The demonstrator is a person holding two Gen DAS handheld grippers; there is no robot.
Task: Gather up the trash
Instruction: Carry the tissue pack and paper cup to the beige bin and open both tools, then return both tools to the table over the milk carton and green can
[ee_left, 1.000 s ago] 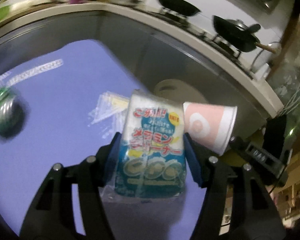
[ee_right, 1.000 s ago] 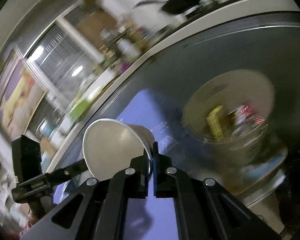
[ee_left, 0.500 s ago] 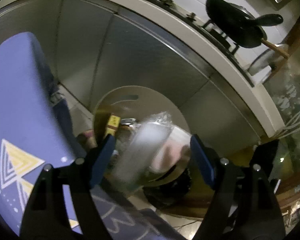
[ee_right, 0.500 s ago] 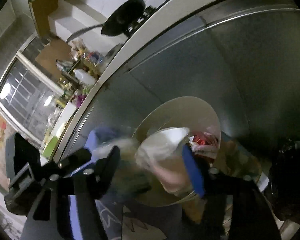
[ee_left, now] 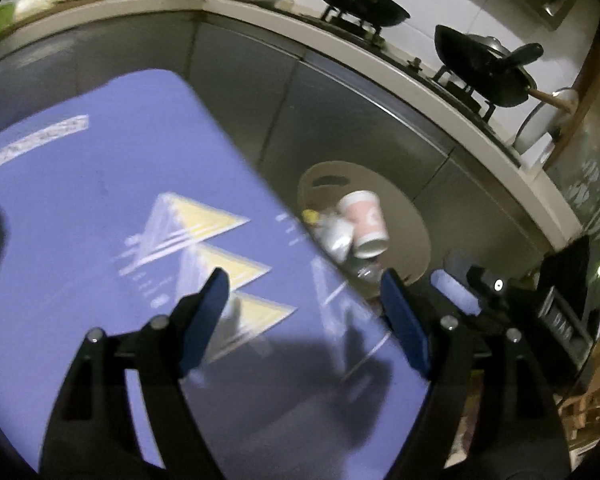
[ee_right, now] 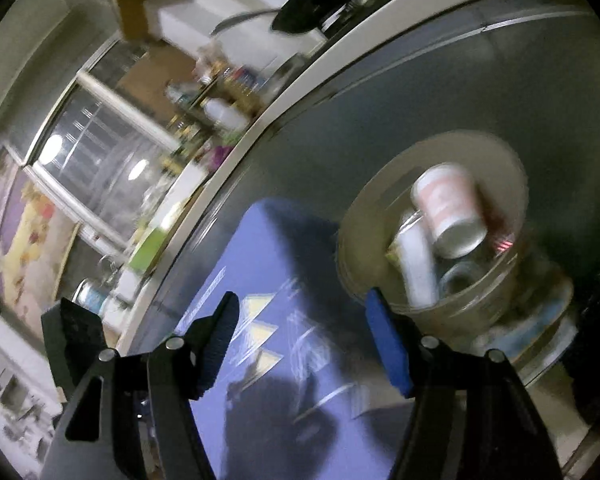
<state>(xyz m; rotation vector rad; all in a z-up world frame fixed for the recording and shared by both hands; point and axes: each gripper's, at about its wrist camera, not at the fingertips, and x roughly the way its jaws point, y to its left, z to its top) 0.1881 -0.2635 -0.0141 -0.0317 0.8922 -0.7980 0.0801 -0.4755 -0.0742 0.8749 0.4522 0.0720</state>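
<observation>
Left wrist view: left tool (ee_left: 304, 300) gapes wide, empty; pink paper cup (ee_left: 365, 222) lies in the trash bin (ee_left: 412, 224) beyond; right tool (ee_right: 302, 336) likewise wide, empty.

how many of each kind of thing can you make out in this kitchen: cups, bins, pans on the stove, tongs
paper cups: 1, pink and white, lying in the bin
bins: 1, beige, other trash inside too blurred to count
black pans on the stove: 2
tongs: 2, left and right, both open and empty
total: 6
</observation>
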